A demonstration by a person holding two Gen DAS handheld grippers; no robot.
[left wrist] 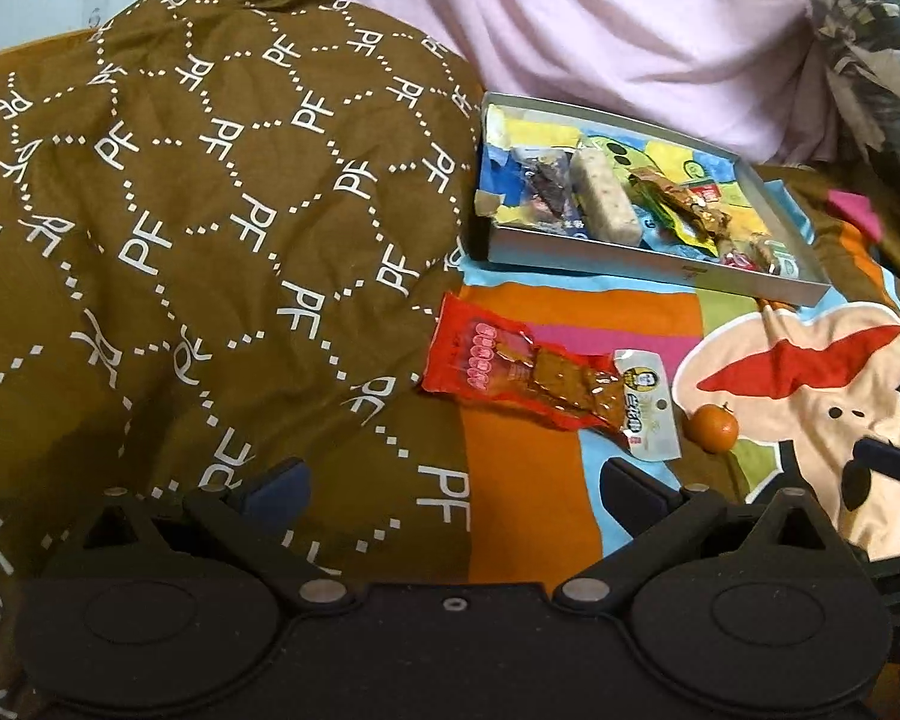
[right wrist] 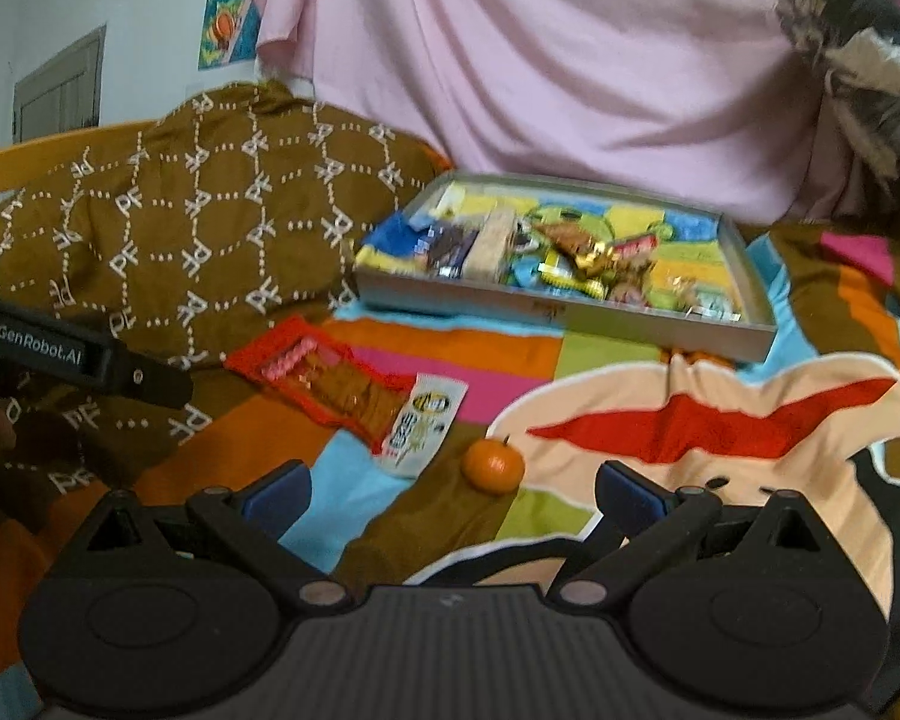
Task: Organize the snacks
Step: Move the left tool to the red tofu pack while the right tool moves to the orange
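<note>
Both grippers, left [left wrist: 453, 489] & right [right wrist: 453, 489], gape empty; mandarin [right wrist: 493, 464] just ahead of right may roll off soft bedding if nudged before jaws close.

Bright colours around a grey tray [left wrist: 642, 255].

Left of tray: brown quilt [left wrist: 210, 210] patterned with white dotted hexagons and "PF" letters. Beneath tray: bedsheet [right wrist: 570, 360] in orange, pink, blue, green blocks, cream cartoon shape with red mark. In front of tray: red packet [left wrist: 534, 369] with white end, orange tangerine [right wrist: 493, 465]. Behind tray: plain pale pink cloth [right wrist: 570, 60]. Inside tray: yellow, blue, green lining.
</note>
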